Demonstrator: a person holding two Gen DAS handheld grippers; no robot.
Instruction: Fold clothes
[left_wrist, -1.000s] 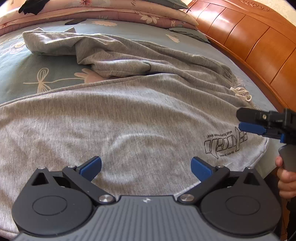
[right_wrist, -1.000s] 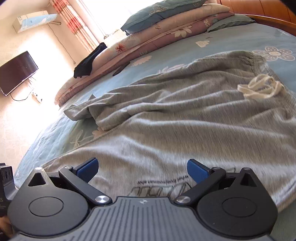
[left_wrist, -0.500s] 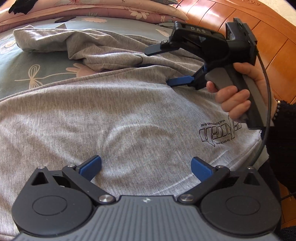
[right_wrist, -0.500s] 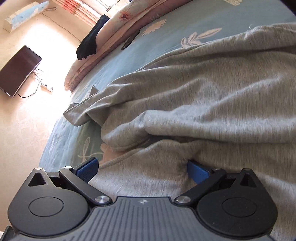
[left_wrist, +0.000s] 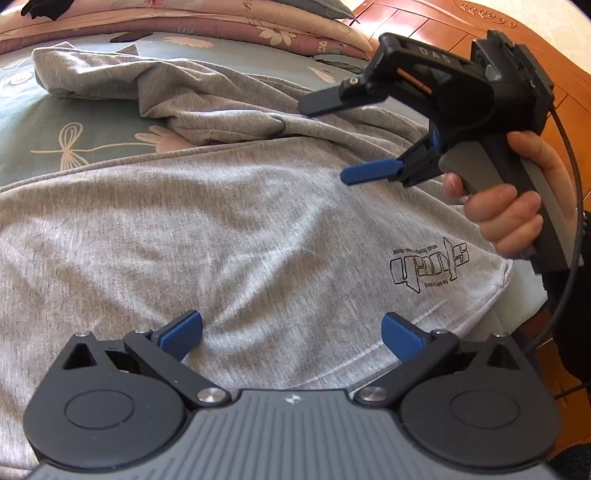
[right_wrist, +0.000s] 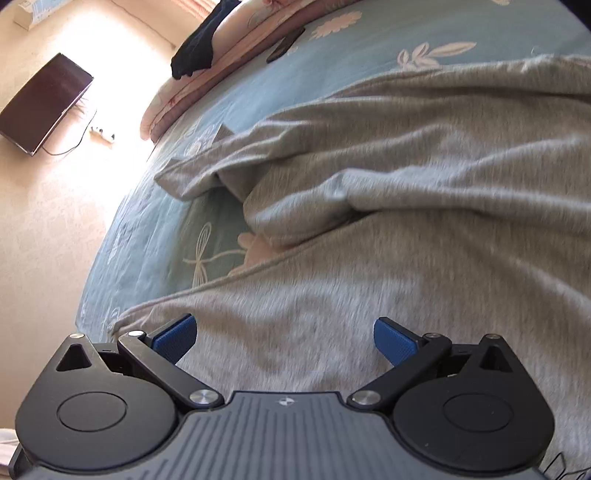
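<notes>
Grey sweatpants (left_wrist: 236, 236) lie spread on the bed, one leg flat in front with a black printed logo (left_wrist: 430, 264), the other leg bunched behind (left_wrist: 207, 99). My left gripper (left_wrist: 291, 330) is open and empty, low over the near leg. My right gripper (left_wrist: 332, 138) shows in the left wrist view, held by a hand, open and empty above the cloth near the crotch fold. In the right wrist view the right gripper (right_wrist: 282, 338) hovers open over the grey sweatpants (right_wrist: 406, 266).
The bed has a teal floral sheet (left_wrist: 74, 136) and stacked pink quilts (left_wrist: 221, 18) at the far side. A wooden headboard (left_wrist: 569, 96) is on the right. A black garment (right_wrist: 199, 55) and a phone (right_wrist: 286, 42) lie far off. A TV (right_wrist: 44, 103) hangs on the wall.
My right gripper swung from the bed's right edge over the pants to the crotch fold, then drew back a little and lifted. The left gripper barely moved.
</notes>
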